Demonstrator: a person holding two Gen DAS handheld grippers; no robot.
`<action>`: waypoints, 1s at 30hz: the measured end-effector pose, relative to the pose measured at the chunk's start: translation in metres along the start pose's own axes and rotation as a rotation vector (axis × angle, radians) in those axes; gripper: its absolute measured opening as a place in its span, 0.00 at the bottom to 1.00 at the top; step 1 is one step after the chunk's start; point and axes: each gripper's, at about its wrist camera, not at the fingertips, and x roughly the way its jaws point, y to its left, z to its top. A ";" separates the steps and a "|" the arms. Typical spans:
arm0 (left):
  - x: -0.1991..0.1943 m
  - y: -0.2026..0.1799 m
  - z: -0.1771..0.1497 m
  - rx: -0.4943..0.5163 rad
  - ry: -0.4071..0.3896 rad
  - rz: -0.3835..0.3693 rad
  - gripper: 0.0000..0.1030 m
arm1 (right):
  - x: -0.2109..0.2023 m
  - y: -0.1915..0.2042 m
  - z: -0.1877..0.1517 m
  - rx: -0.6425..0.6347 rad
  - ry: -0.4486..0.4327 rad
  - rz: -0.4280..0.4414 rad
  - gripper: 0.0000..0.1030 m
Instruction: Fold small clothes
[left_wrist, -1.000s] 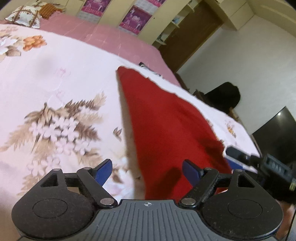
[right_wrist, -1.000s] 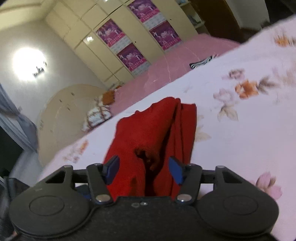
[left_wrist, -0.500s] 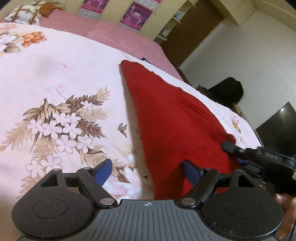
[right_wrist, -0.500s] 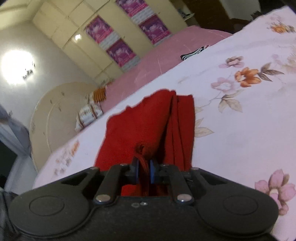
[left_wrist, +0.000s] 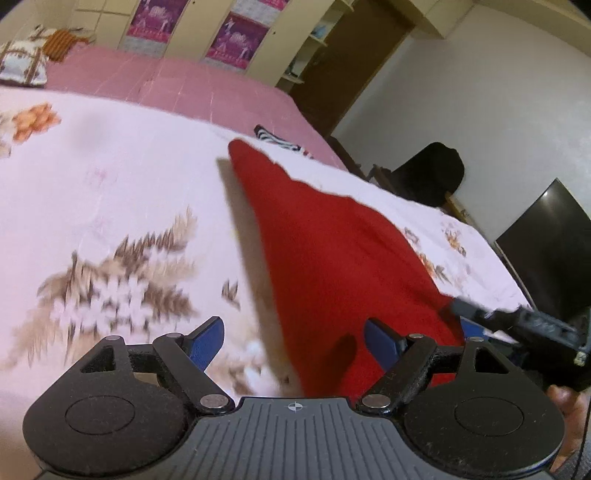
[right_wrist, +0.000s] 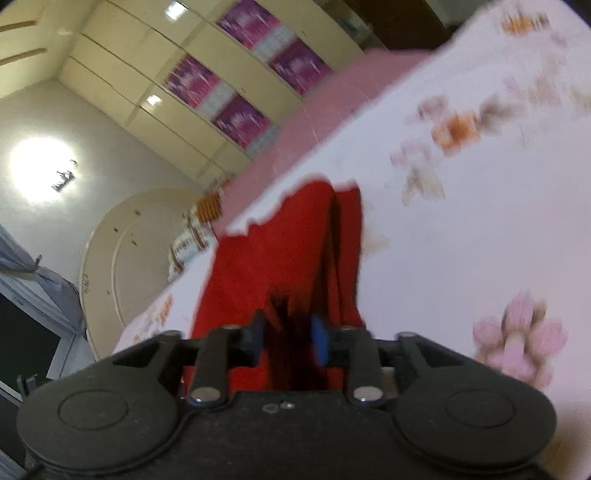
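Right tongs (right_wrist: 287, 338) are opening, with red cloth (right_wrist: 273, 258) bunched between them. Left tongs (left_wrist: 294, 341) gape wide over the cloth's edge on the bed (left_wrist: 110, 177), holding nothing.

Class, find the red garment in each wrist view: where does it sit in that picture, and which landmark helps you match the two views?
Left wrist view: the red garment runs from upper centre down to lower right, on the floral bedsheet.
Right wrist view: the red garment fills the centre, reaching the right gripper.
Shared landmark: the purple posters.
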 end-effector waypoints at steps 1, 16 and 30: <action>0.003 0.000 0.004 0.004 0.000 -0.001 0.79 | 0.000 0.001 0.005 -0.010 -0.021 0.002 0.40; 0.047 0.001 0.022 -0.041 0.014 0.013 0.80 | 0.075 0.010 0.043 -0.245 -0.031 -0.131 0.09; 0.057 -0.010 0.026 0.016 0.068 0.049 0.80 | 0.074 -0.019 0.061 -0.062 -0.023 -0.042 0.36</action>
